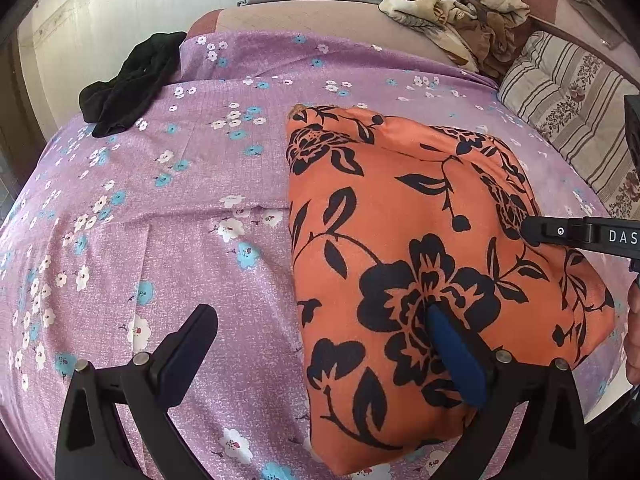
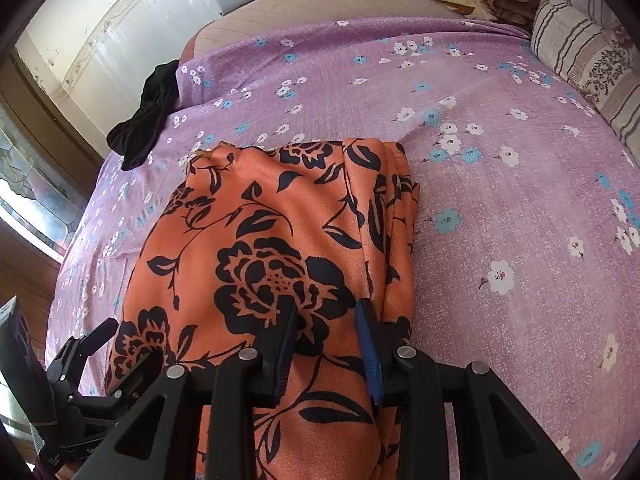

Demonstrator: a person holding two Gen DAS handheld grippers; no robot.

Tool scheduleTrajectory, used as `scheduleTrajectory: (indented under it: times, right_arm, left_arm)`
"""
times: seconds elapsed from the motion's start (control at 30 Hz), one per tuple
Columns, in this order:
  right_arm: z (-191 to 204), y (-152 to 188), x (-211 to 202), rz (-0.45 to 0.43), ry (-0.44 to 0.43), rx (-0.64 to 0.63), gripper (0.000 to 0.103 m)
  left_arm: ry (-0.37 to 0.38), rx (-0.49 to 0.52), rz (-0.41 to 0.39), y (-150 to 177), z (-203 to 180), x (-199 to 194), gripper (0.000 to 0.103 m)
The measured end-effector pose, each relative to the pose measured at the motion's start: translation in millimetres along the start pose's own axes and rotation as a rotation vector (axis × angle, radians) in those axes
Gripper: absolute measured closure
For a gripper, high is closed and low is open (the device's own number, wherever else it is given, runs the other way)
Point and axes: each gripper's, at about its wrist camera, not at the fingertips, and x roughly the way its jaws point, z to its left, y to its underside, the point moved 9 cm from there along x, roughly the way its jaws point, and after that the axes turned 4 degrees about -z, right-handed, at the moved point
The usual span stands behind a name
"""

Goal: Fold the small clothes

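An orange garment [image 1: 408, 240] [image 2: 260, 248] printed with black flowers lies folded into a thick rectangle on the purple flowered bedsheet [image 1: 180, 220]. My left gripper [image 1: 320, 312] [image 2: 130, 344] is wide open: its right fingertip [image 1: 444, 332] rests on the garment's near left part, while its left finger hangs over bare sheet. My right gripper [image 2: 327, 320] stands over the garment's near right edge with its jaws a little apart. Flat cloth shows in the gap, and no fold is pinched. One of its fingers [image 1: 540, 232] enters the left wrist view from the right.
A crumpled black garment [image 1: 128, 80] [image 2: 148, 120] lies at the bed's far left edge. A striped pillow [image 1: 568, 108] [image 2: 588, 56] and a heap of patterned blanket [image 1: 460, 4] sit at the far right. Bare sheet spreads to the left and right of the orange garment.
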Motion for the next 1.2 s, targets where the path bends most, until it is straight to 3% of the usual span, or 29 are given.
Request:
scheduleTrajectory:
  times: [0.67,0.77,0.87,0.97,1.07,1.2]
  right_arm:
    - [-3,7,-6,0.033,-0.013,-0.001,0.068]
    - [0,7,-4,0.039,-0.017,-0.007,0.063]
    - [10,7,-3,0.046,-0.043,-0.032,0.044]
    - [16,5,-5,0.035,-0.017,-0.078,0.044]
    - [5,-11,-18,-0.016,-0.079,0.033,0.044]
    - [-34,-29,-29,-0.086,-0.041,0.172,0.044]
  left_arm:
    - [0.009,0.012,-0.003,0,-1,2,0.0]
    - [0.015,0.016,0.004,-1,-2,4,0.0]
    - [0.022,0.019,0.011,-3,-3,6,0.0]
    - [0.053,0.008,0.028,-9,-4,5,0.0]
    - [0.114,-0.037,0.005,-25,1,0,0.0]
    - [0.1,-0.114,-0.045,-47,24,-4,0.0]
